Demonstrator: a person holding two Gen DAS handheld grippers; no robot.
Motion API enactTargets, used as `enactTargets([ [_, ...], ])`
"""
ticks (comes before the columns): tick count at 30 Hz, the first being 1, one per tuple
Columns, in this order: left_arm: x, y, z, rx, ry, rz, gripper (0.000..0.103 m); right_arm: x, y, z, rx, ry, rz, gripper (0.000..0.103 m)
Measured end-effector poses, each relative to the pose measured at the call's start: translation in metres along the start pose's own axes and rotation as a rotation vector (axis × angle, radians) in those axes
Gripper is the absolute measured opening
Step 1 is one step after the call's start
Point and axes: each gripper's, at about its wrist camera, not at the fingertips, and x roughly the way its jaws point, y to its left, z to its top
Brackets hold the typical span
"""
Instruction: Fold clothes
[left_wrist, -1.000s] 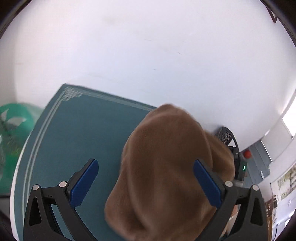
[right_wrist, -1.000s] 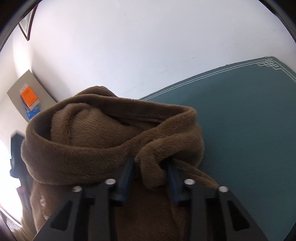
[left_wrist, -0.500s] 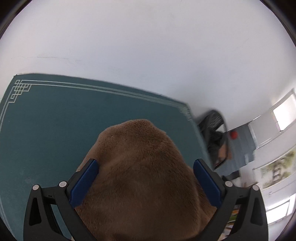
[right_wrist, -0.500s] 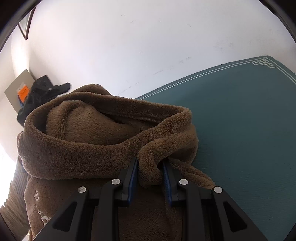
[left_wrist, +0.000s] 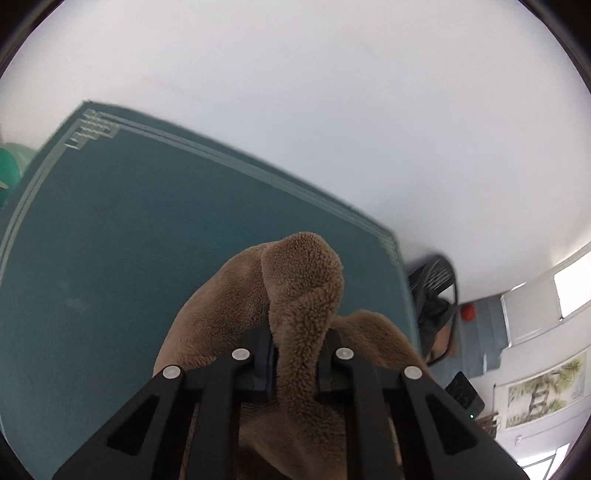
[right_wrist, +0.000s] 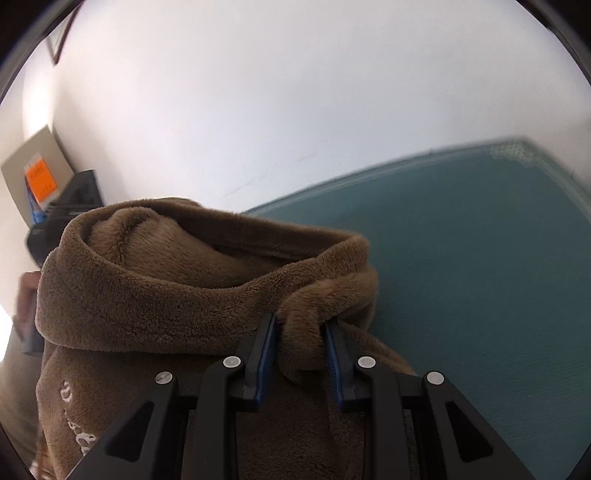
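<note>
Pinching brown fleece hoodie (right_wrist: 192, 295), both claws clamped, R view only: white lettering, maybe.

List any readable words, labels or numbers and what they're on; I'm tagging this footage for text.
None can be read outright.
White lettering on the brown fleece garment: cut off at the picture's edge, unreadable.
Orange label on the board against the wall: dark print, too blurred to read.
Poster on the far wall: a picture, any print too small to read.
Teal mat: only a pale border pattern, no text.
</note>
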Motion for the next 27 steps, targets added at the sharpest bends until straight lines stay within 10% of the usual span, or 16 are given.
enactTargets([
  [12,-0.169,0.001,-0.083,0.073,-0.219,-0.176,0.015,-0.123,0.047,0.006,-0.065,-0.215,0.112,0.028],
  [15,-0.173,0.005,-0.093,0.078,-0.207,-0.201,0.015,-0.123,0.057,0.006,-0.090,-0.179,0.072,0.094],
  [19,-0.163,0.014,-0.099,0.078,-0.177,-0.217,0.016,-0.121,0.061,0.022,-0.072,-0.181,0.086,0.100],
  [27,-0.135,0.058,-0.103,-0.005,-0.118,-0.198,0.063,-0.065,0.070,0.050,-0.046,-0.009,0.210,0.100],
])
